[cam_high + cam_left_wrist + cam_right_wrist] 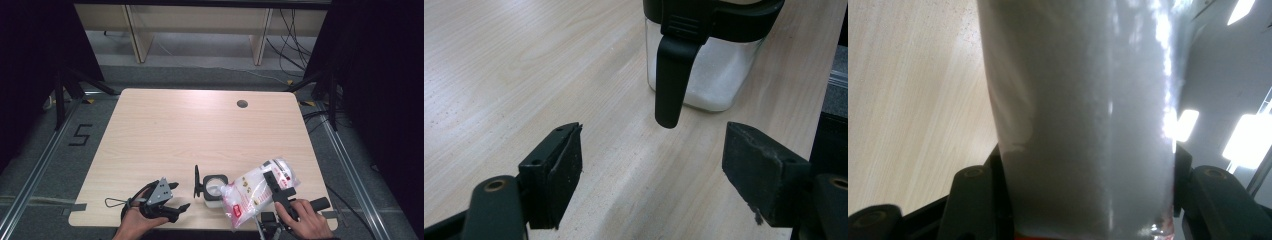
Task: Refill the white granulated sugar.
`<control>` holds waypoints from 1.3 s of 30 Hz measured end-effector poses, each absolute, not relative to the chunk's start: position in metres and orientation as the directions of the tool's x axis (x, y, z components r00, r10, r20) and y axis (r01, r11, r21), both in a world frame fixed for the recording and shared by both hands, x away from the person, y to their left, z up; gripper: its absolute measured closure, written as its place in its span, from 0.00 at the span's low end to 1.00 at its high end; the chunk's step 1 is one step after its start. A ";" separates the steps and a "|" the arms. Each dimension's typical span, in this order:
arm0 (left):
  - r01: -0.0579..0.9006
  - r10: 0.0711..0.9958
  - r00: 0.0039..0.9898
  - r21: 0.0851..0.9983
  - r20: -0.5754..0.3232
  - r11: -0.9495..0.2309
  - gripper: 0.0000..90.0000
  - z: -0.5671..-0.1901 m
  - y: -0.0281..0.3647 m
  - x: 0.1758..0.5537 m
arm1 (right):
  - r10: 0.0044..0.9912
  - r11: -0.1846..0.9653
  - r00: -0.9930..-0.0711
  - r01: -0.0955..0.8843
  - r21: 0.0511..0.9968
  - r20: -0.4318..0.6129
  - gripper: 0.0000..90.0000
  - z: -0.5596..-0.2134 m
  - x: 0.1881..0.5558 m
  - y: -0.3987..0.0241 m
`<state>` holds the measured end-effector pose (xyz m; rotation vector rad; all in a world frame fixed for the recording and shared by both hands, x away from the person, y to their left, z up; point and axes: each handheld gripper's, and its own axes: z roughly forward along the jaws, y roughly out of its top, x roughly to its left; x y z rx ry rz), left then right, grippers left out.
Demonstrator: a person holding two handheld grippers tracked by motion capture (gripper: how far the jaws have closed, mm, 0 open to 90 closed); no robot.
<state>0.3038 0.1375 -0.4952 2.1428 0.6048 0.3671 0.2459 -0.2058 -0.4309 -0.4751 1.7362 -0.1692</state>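
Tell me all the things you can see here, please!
table: one, light wood, middle of the high view.
jar: one, clear with a black lid and flap, white powder inside, near edge of the table, ahead of the left gripper.
bag: one, clear plastic with red print, white powder inside, tilted with its mouth at the jar.
hole: one, dark, round, far right of the table top.
left gripper: one, black, fingers apart with nothing between them, left of the jar.
right gripper: one, black, fingers clamped on the bag.
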 end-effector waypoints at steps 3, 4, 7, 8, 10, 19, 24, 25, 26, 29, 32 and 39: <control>0.288 0.546 0.837 0.811 0.046 -0.509 0.26 -0.496 0.137 0.304 | -0.403 0.904 -0.149 -0.221 -0.367 -0.903 0.51 -0.431 0.246 -0.206; 0.287 0.546 0.836 0.810 0.048 -0.511 0.26 -0.496 0.137 0.304 | -0.404 0.903 -0.150 -0.221 -0.368 -0.903 0.51 -0.431 0.246 -0.206; 0.290 0.542 0.839 0.808 0.043 -0.513 0.26 -0.495 0.137 0.304 | -0.404 0.903 -0.150 -0.222 -0.368 -0.902 0.51 -0.431 0.246 -0.206; 0.290 0.541 0.840 0.807 0.043 -0.514 0.26 -0.495 0.137 0.304 | -0.404 0.903 -0.149 -0.222 -0.368 -0.902 0.51 -0.431 0.246 -0.206; 0.288 0.542 0.839 0.807 0.047 -0.516 0.26 -0.495 0.138 0.304 | -0.404 0.903 -0.150 -0.222 -0.368 -0.902 0.51 -0.431 0.246 -0.206; 0.289 0.545 0.837 0.812 0.042 -0.507 0.26 -0.495 0.137 0.303 | -0.391 0.910 -0.158 -0.217 -0.355 -0.907 0.51 -0.431 0.246 -0.207; 0.288 0.544 0.838 0.813 0.042 -0.505 0.26 -0.495 0.137 0.303 | -0.391 0.910 -0.159 -0.217 -0.354 -0.907 0.51 -0.431 0.246 -0.207; 0.290 0.547 0.836 0.814 0.041 -0.504 0.26 -0.495 0.137 0.303 | -0.392 0.909 -0.159 -0.217 -0.355 -0.906 0.51 -0.431 0.246 -0.207; 0.290 0.547 0.836 0.814 0.041 -0.504 0.26 -0.495 0.137 0.303 | -0.392 0.909 -0.159 -0.217 -0.355 -0.906 0.51 -0.431 0.246 -0.207; 0.288 0.543 0.838 0.809 0.047 -0.513 0.26 -0.495 0.138 0.303 | -0.394 0.908 -0.156 -0.217 -0.358 -0.906 0.51 -0.431 0.246 -0.207; 0.286 0.543 0.839 0.807 0.050 -0.516 0.26 -0.495 0.138 0.304 | -0.395 0.908 -0.156 -0.217 -0.359 -0.905 0.51 -0.431 0.246 -0.206; 0.290 0.543 0.839 0.812 0.039 -0.506 0.26 -0.495 0.137 0.303 | -0.407 0.902 -0.147 -0.221 -0.371 -0.902 0.51 -0.430 0.246 -0.206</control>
